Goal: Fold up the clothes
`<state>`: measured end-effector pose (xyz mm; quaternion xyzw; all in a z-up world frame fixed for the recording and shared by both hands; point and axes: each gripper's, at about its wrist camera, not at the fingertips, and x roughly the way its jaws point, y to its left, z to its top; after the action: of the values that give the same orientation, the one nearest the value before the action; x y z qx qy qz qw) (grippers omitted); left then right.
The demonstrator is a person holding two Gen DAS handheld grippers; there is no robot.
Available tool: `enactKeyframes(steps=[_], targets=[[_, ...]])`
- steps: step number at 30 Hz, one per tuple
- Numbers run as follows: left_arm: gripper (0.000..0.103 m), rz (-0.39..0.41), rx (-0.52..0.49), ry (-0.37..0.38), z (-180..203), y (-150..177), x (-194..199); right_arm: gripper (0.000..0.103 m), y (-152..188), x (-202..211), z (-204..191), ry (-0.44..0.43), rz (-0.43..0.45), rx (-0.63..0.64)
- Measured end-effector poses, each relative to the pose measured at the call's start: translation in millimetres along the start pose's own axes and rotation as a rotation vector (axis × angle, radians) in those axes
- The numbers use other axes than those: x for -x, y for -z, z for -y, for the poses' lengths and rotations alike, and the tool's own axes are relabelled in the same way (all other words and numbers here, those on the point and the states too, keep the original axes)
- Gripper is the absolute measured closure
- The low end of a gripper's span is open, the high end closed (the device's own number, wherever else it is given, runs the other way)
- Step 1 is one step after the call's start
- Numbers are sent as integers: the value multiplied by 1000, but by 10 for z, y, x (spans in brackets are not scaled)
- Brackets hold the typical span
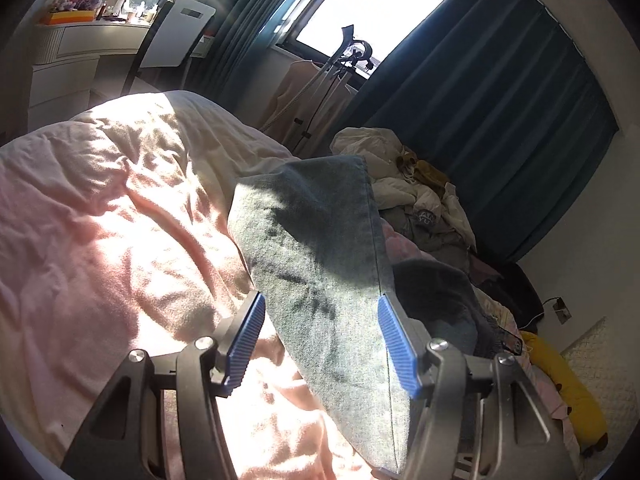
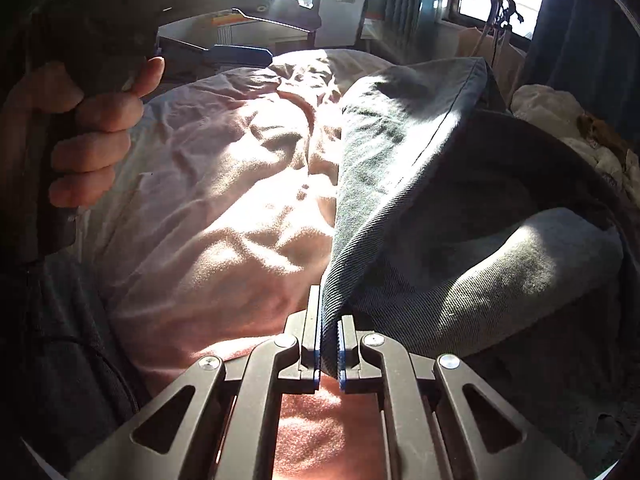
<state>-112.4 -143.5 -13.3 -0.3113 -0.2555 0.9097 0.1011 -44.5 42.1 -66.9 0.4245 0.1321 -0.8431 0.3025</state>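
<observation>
A pair of grey-blue jeans (image 1: 320,248) lies on the pink bedding, one leg stretching away towards the window. My left gripper (image 1: 320,340) is open. Its blue pads (image 1: 244,340) stand wide apart on either side of the denim and do not press on it. In the right wrist view, my right gripper (image 2: 330,344) is shut on a folded edge of the jeans (image 2: 420,184), which rises from the jaws and drapes to the right. A hand (image 2: 92,132) at upper left grips the handle of the left gripper.
A rumpled pink duvet (image 1: 120,220) covers the bed. A heap of other clothes (image 1: 420,184) lies at the far right, with a yellow cushion (image 1: 576,392) by the wall. A white desk (image 1: 80,52), a chair (image 1: 176,36), a garment stand (image 1: 344,64) and dark curtains (image 1: 500,100) stand beyond.
</observation>
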Motion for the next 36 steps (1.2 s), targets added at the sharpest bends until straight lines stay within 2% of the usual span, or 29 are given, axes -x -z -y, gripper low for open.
enactKeyframes(steps=[3, 8, 11, 14, 20, 27, 30, 32, 34, 35, 36], targets=[[43, -22, -47, -26, 114, 61, -69, 95, 33, -55, 128, -54, -33, -109], [43, -65, -136, -64, 321, 133, -198, 92, 75, 70, 396, -162, -3, -275], [43, -86, -187, -89, 493, 69, -345, 90, 52, 214, 497, -154, 26, -300], [43, -84, -218, -93, 664, -65, -516, 87, 42, 369, 615, -156, 99, -308], [43, -86, -273, -169, 962, -515, -1190, 85, 19, 552, 905, 19, 219, -270], [43, -119, -288, -297, 1097, -1020, -2172, 85, 56, 452, 1436, 20, 225, -412], [43, -132, -314, -360, 1149, -1227, -2476, 85, 8, 400, 1390, 144, 223, -324], [43, -148, -316, -398, 1134, -1325, -2648, 85, -32, 355, 1337, 191, 238, -252], [46, -179, -315, -442, 1074, -1392, -2819, 85, -71, 273, 1297, 225, 248, -194], [53, -197, -309, -445, 1033, -1403, -2880, 85, -88, 217, 1292, 234, 248, -180], [66, -215, -303, -450, 1001, -1397, -2925, 85, -102, 162, 1299, 237, 247, -172]])
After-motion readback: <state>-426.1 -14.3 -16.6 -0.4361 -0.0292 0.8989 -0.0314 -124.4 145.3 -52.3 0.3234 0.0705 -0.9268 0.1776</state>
